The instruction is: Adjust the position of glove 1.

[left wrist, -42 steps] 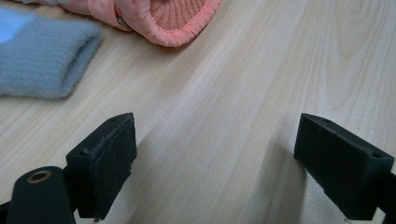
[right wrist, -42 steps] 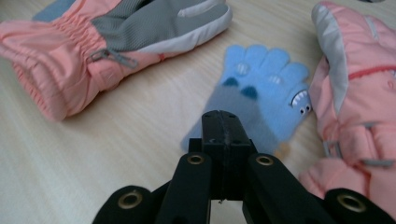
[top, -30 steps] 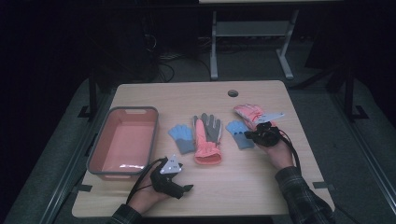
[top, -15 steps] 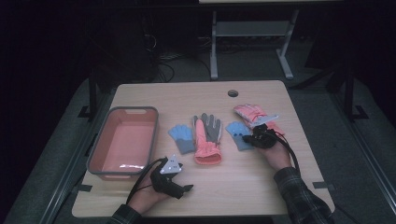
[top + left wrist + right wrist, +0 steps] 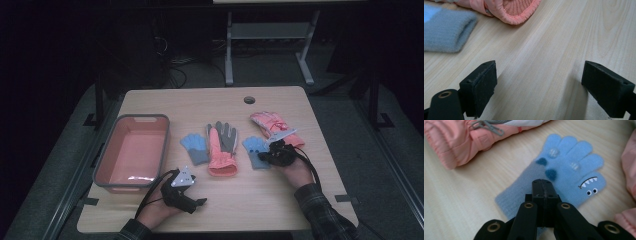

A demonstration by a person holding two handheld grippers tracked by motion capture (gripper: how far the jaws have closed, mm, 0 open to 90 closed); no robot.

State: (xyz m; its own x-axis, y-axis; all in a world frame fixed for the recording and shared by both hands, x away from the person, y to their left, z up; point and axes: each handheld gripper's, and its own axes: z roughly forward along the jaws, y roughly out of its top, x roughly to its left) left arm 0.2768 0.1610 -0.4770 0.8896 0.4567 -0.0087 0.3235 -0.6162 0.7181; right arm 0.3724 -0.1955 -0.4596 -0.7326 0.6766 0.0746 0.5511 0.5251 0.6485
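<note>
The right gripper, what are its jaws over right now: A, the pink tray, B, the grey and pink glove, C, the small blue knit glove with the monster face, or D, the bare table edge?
C: in the right gripper view the right gripper has its jaws closed together over the wrist part of the blue glove, whose eyes and toothy mouth show on the thumb.
</note>
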